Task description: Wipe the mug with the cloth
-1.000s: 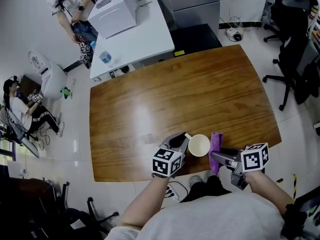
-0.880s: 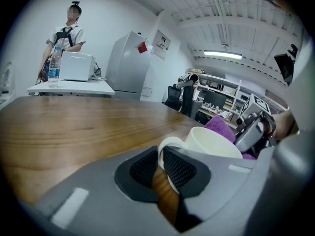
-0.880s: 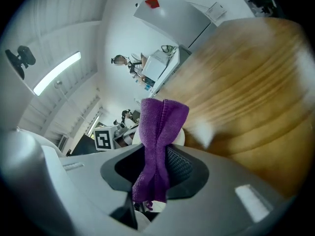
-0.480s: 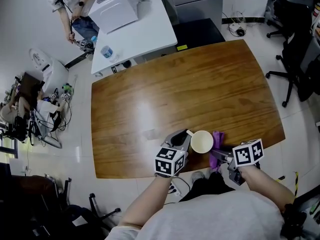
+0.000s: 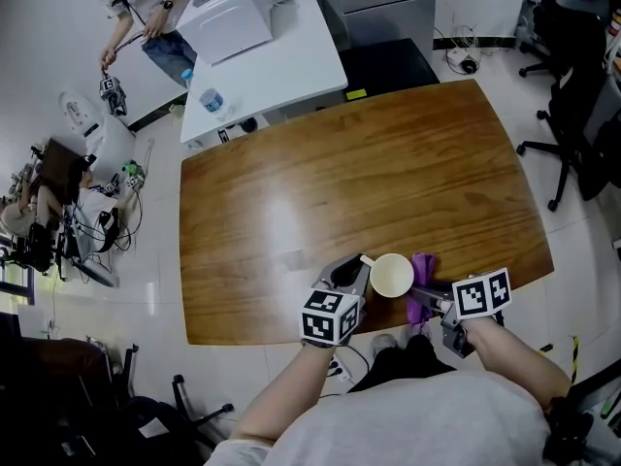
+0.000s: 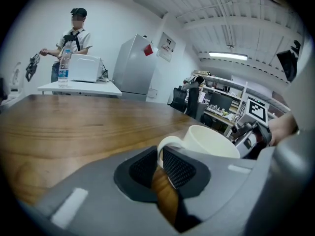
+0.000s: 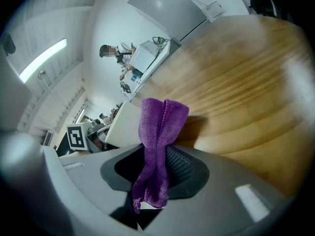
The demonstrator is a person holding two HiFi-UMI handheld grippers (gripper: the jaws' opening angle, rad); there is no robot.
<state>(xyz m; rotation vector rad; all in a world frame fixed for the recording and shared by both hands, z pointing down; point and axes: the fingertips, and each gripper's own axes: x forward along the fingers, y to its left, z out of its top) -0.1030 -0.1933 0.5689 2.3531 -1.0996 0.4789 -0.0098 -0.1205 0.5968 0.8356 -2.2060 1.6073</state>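
Note:
A cream mug (image 5: 392, 275) stands on the wooden table (image 5: 369, 173) near its front edge, handle pointing left. My left gripper (image 5: 357, 271) has the mug's handle (image 6: 165, 144) between its pads, and its jaws are closing on it. In the left gripper view the mug's body (image 6: 212, 141) rises just behind the jaws. My right gripper (image 5: 423, 297) is shut on a purple cloth (image 5: 421, 266), which hangs against the mug's right side. From the right gripper view, the folded cloth (image 7: 160, 127) stands up out of the jaws, with the mug (image 7: 124, 126) close behind it.
A white desk (image 5: 281, 61) with a box and a water bottle (image 5: 208, 99) stands beyond the table's far left corner. Black office chairs (image 5: 572, 115) are at the right. People stand and sit at the left, away from the table.
My right gripper has carried the cloth a little left, up to the mug's side. The left gripper has stayed at the handle.

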